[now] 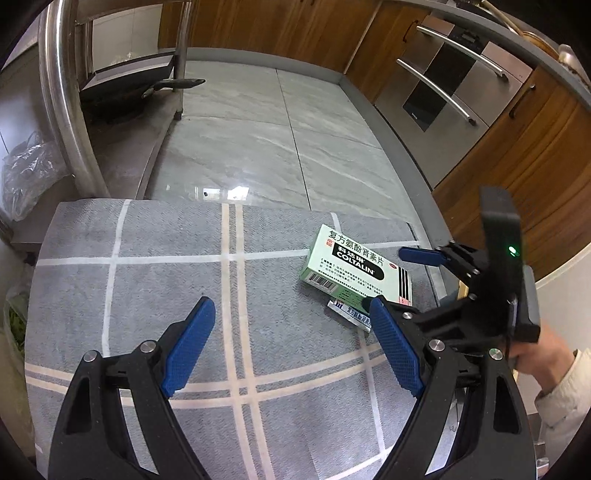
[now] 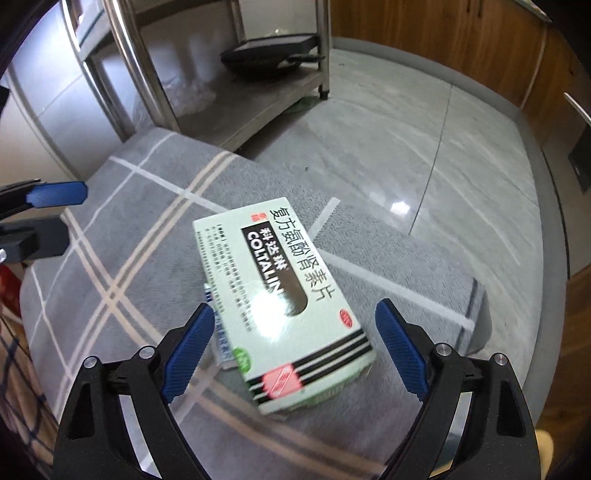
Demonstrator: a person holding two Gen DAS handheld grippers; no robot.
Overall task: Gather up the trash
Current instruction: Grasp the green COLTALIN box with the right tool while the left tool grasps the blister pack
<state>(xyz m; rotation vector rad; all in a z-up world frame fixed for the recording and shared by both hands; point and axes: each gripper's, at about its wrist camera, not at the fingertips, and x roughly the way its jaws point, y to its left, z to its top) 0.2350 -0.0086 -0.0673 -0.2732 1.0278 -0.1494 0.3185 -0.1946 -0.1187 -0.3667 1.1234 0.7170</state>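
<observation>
Am hovering right gripper [image 2: 295,347] over medicine box [image 2: 280,302], jaws spread wide, holding nothing; box long axis running away between pads. Left gripper [image 1: 291,343] gaping empty, farther off.

Floor [image 1: 258,140]: grey marble-look tiles around me, glossy, with bright glints of light.
Mat [image 1: 147,295]: grey, pale crossing stripes, under my view.
Cabinets [image 1: 280,29]: brown wood along the far and right walls, grey plinth below.
Oven [image 1: 450,85]: steel front, dark glass, two bar handles, set in the cabinets.
Rack [image 1: 59,92]: steel legs, low shelf bearing a dark pan [image 1: 122,92].
Bag [image 1: 29,170]: clear plastic, crumpled, left of the rack leg.
</observation>
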